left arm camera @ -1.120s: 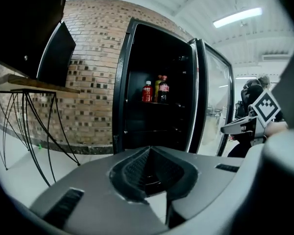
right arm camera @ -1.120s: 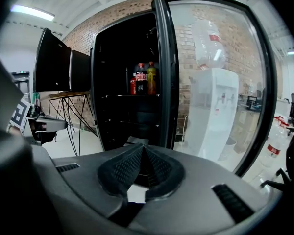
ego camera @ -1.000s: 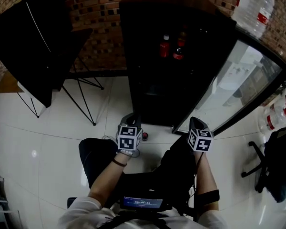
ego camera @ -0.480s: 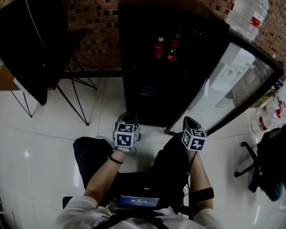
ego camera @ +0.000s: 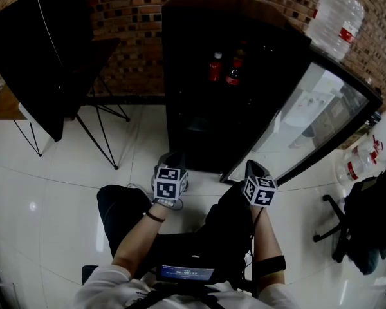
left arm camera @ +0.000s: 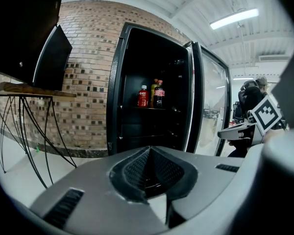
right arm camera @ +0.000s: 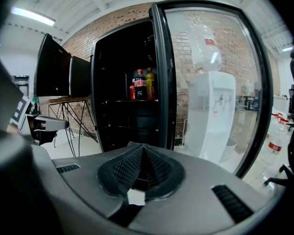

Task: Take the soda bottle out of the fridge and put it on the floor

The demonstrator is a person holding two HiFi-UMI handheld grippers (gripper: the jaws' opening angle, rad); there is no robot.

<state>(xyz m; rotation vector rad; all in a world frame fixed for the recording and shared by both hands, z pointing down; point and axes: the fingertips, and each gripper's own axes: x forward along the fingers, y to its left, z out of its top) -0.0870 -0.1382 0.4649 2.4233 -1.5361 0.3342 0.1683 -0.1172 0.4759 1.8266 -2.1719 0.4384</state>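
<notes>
The black fridge (ego camera: 231,89) stands open, its glass door (ego camera: 309,118) swung out to the right. On an upper shelf stand a red soda bottle (ego camera: 215,67) (left arm camera: 143,96) and a dark cola bottle (ego camera: 233,71) (left arm camera: 159,94) (right arm camera: 139,84), with an orange-topped bottle (right arm camera: 149,83) beside them. My left gripper (ego camera: 173,161) (left arm camera: 149,153) is shut and empty, low above the floor in front of the fridge. My right gripper (ego camera: 253,168) (right arm camera: 142,153) is also shut and empty, near the door's lower edge. Both are well short of the bottles.
A black panel on thin metal legs (ego camera: 45,50) stands to the left. A water dispenser with a large jug (ego camera: 334,15) sits behind the door. Water jugs (ego camera: 367,159) and an office chair (ego camera: 363,230) are at the right. The floor is white tile (ego camera: 64,198).
The view has shifted a little, so the fridge sits slightly lower and more central. Both grippers have drifted slightly left and stay shut and low before the fridge.
</notes>
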